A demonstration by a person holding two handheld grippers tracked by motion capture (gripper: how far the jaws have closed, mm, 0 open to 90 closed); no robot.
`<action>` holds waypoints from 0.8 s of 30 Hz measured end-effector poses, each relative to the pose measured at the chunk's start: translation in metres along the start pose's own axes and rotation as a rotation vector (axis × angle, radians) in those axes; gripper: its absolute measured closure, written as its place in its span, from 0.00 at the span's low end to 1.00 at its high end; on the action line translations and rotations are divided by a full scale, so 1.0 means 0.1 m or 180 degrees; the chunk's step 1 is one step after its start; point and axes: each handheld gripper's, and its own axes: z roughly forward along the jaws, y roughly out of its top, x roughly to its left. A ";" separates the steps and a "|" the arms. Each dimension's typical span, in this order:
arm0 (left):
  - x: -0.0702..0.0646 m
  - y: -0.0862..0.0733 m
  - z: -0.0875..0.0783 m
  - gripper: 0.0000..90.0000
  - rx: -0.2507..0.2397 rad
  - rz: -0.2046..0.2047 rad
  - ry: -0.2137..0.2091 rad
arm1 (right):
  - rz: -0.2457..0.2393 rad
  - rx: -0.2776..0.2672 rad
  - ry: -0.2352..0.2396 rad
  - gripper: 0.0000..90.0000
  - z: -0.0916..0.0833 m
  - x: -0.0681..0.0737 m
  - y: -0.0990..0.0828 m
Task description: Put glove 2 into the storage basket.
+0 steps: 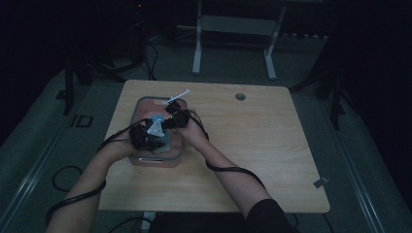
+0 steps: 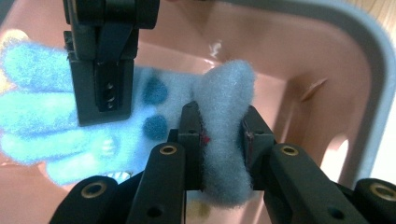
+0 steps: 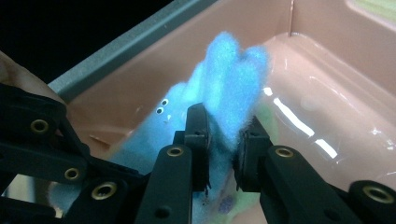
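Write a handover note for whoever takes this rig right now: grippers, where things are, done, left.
Left gripper: shut on one end of the fuzzy light-blue fabric glove, a fold of fleece pinched between its jaws.
Right gripper: shut on the glove's other end, at the fuzzy finger tips.
Both grippers hold the glove stretched between them inside the pink plastic tub with the grey rim, which stands on the left part of the wooden table.
Done: glove gripped at both ends and brought into the tub.
Left: probably lay it on the tub floor, open both grippers and withdraw. Whether it touches the floor yet I cannot tell.
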 end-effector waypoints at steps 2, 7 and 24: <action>0.02 -0.03 0.06 0.83 0.0042 -0.0025 -0.0059 | 0.0004 0.0045 -0.0027 0.86 0.06 -0.01 -0.02; 0.00 -0.02 0.13 0.83 0.0089 0.0018 -0.0032 | -0.0033 0.0173 -0.0111 0.85 0.10 0.00 -0.02; 0.02 -0.01 0.18 0.75 0.0066 -0.0116 -0.0118 | -0.0101 0.0189 -0.0261 0.63 0.02 0.01 0.01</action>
